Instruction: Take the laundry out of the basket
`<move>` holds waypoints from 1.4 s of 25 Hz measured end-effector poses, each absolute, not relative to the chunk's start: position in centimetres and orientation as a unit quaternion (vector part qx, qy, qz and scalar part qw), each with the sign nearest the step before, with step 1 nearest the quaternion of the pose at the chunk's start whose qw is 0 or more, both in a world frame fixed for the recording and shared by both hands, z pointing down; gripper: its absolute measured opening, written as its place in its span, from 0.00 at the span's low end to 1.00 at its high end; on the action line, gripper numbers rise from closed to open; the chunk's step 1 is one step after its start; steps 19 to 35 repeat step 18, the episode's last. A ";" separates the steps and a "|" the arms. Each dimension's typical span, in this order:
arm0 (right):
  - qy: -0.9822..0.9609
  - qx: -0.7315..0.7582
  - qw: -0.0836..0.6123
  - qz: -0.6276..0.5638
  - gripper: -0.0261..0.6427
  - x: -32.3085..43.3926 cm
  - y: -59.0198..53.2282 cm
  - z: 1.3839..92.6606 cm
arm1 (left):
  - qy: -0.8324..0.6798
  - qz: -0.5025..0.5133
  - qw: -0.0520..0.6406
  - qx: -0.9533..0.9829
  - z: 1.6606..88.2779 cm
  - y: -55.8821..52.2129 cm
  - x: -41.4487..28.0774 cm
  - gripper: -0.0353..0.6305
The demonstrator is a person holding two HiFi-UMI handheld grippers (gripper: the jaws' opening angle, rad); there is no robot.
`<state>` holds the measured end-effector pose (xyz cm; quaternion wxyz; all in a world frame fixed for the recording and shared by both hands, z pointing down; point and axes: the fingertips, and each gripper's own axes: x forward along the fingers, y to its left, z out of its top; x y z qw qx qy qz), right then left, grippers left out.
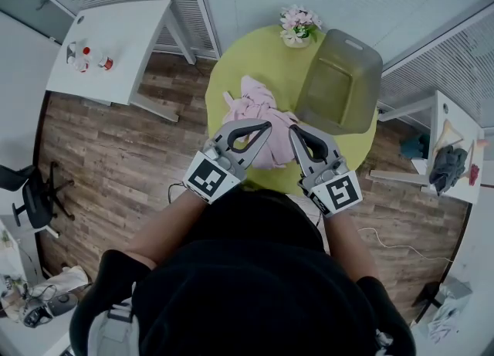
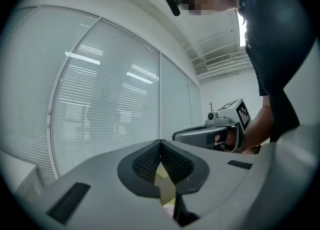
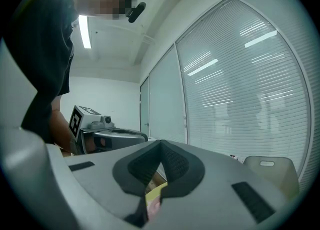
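While both tongs sit pressed together, laundry (image 1: 255, 100) lies outside basket (image 1: 353, 42).
Neither left gripper (image 1: 265, 125) nor right gripper (image 1: 293, 130) pinches anything; pink heap on table (image 1: 247, 53) just under and ahead of their tips, basket beyond right tip. Judged: unloading done; next, confirm basket empty.

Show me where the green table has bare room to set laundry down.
Bare: far-left arc of the green table, between the flowers, the pink laundry and the rim. Crowded: the basket fills the right side; the left gripper and right gripper hang over the near edge.
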<state>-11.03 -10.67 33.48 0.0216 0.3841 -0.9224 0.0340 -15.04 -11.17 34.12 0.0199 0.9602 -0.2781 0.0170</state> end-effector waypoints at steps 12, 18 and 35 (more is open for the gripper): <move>-0.920 0.389 0.027 0.037 0.07 -10.8 -10.7 34.1 | -0.273 0.020 0.027 0.962 34.7 -11.1 -14.7 0.07; -0.919 0.391 0.030 0.041 0.07 -10.3 -10.9 34.0 | -0.267 0.040 0.021 0.963 34.7 -11.1 -14.6 0.07; -0.919 0.391 0.030 0.041 0.07 -10.3 -10.9 34.0 | -0.267 0.040 0.021 0.963 34.7 -11.1 -14.6 0.07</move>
